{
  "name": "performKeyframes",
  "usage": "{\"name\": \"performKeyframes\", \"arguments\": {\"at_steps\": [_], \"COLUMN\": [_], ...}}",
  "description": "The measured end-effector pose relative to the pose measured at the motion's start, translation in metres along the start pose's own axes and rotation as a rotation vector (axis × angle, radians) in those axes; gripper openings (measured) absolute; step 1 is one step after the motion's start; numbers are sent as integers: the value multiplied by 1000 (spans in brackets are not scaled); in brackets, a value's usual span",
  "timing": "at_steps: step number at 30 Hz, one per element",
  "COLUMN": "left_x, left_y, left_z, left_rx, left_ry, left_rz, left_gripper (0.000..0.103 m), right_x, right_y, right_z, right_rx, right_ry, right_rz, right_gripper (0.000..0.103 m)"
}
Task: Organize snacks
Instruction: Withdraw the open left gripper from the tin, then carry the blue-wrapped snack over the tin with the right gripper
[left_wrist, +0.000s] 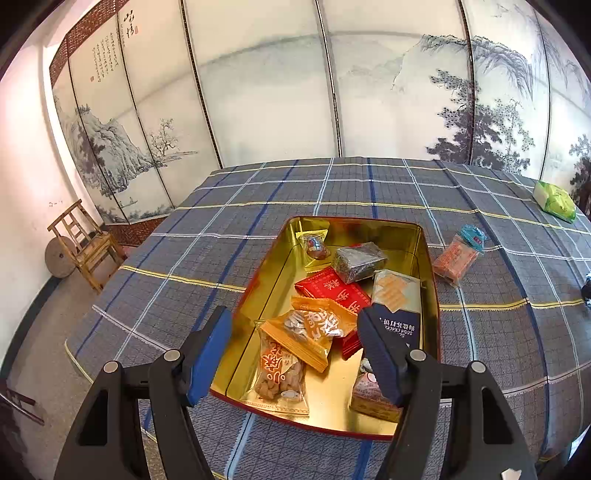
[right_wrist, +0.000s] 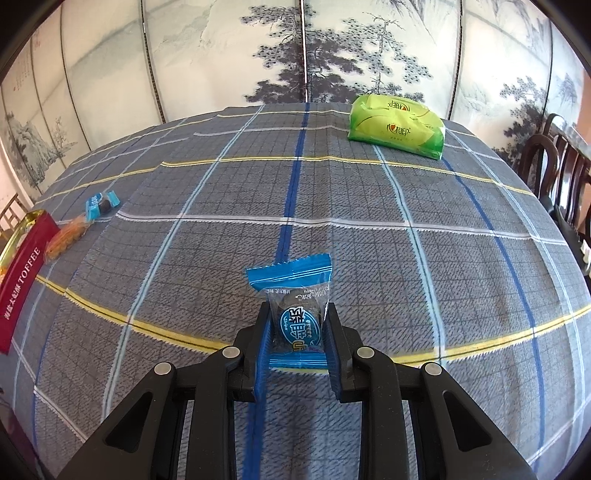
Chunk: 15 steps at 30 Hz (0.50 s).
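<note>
At the far left a wooden chair (left_wrist: 86, 245) stands on the floor beside the painted folding screen (left_wrist: 258, 92), well clear of the bench (left_wrist: 184, 258) and its plaid cloth. The bench's left edge drops away just left of the gold tin (left_wrist: 266, 295), leaving a broad bare strip of cloth between edge and tin. The left gripper (left_wrist: 295, 347) hangs over the tin's near end with its jaws spread and nothing between them. Inside the tin lie an orange packet (left_wrist: 314, 328), a bag of nuts (left_wrist: 282, 373), a red packet (left_wrist: 328, 286), a dark wrapped block (left_wrist: 358, 260) and a cracker pack (left_wrist: 397, 295). Just right of the tin's rim an orange-and-blue snack (left_wrist: 458, 254) lies on the cloth. Farther right the cloth is open up to a green pack (right_wrist: 397, 125) near the far edge. The right gripper (right_wrist: 297, 332) pinches a blue wrapped candy (right_wrist: 295, 306) just above the cloth. Dark chairs (right_wrist: 554, 166) stand at the bench's right edge.
</note>
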<state>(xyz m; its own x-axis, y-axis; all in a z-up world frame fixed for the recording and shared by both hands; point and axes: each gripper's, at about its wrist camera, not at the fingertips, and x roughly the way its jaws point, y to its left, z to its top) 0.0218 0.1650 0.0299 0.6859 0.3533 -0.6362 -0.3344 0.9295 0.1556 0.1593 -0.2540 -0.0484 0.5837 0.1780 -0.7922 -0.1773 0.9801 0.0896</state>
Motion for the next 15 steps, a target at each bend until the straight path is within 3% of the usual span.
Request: {"name": "performKeyframes", "arguments": {"at_steps": [8, 15], "left_x": [-1, 4], "left_y": [11, 24], "left_z": [-8, -15], "left_rx": [-15, -40], "left_ry": [3, 22], "left_rz": [16, 8], "left_gripper": [69, 70], "right_x": [-20, -18], "right_y": [63, 119], "right_z": [-19, -27], "right_rx": [-41, -85], "right_ry": [-41, -24], "right_rz": [116, 183], "right_gripper": [26, 26]}}
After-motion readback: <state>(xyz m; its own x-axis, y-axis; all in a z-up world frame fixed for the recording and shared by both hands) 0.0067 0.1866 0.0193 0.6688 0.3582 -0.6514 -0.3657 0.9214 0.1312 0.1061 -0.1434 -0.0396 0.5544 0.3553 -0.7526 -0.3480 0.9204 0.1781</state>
